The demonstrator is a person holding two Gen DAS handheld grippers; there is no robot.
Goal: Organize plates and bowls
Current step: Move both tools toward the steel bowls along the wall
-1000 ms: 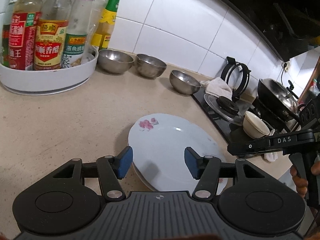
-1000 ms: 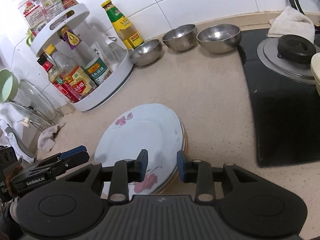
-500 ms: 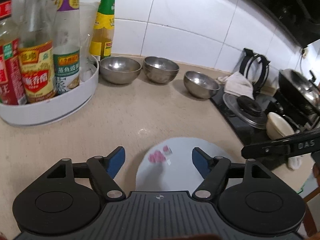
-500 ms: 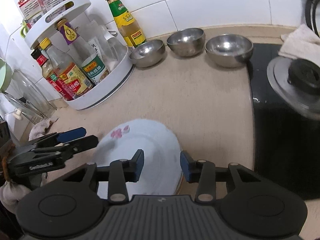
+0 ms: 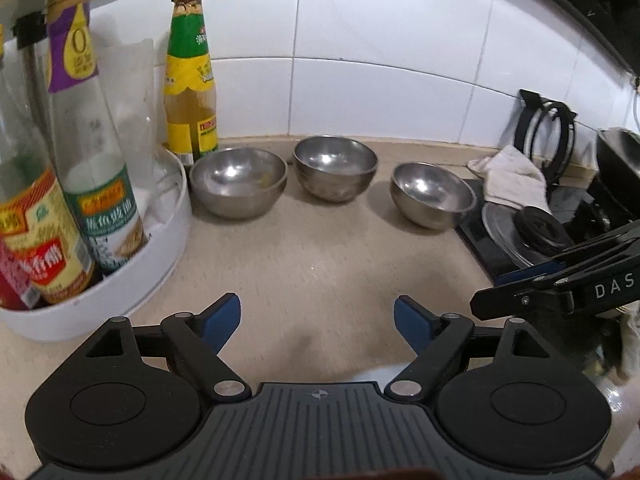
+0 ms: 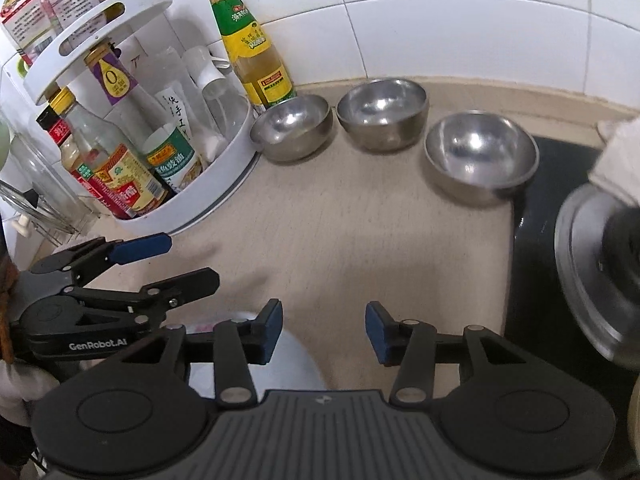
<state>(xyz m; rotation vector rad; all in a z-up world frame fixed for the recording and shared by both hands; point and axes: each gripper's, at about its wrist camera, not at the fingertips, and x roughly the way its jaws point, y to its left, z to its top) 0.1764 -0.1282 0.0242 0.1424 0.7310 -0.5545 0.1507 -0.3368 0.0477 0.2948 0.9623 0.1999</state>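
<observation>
Three steel bowls stand in a row by the tiled wall: the left bowl (image 5: 238, 186) (image 6: 294, 126), the middle bowl (image 5: 335, 167) (image 6: 382, 111) and the right bowl (image 5: 432, 193) (image 6: 480, 156) by the stove's edge. My left gripper (image 5: 317, 322) hangs over bare counter, jaws opening, nothing between them. My right gripper (image 6: 323, 330) is opening too, with nothing between its pads. The white flowered plate (image 6: 292, 364) lies under it, mostly hidden; a sliver of the plate (image 5: 376, 372) shows in the left wrist view. Each gripper shows in the other's view: the right gripper (image 5: 520, 284) and the left gripper (image 6: 176, 260).
A white two-tier turntable (image 5: 160, 248) (image 6: 224, 184) full of sauce bottles stands at the left. A green-capped bottle (image 5: 191, 80) (image 6: 250, 44) is beside it. The black stove (image 6: 536, 248) with its burner (image 5: 536, 226) and a white cloth (image 5: 512, 176) lie to the right.
Both grippers have drawn back from the plate stack and swung toward the bowls, jaws widening. The plate has slid nearly out of both views; the bowls now look closer.
</observation>
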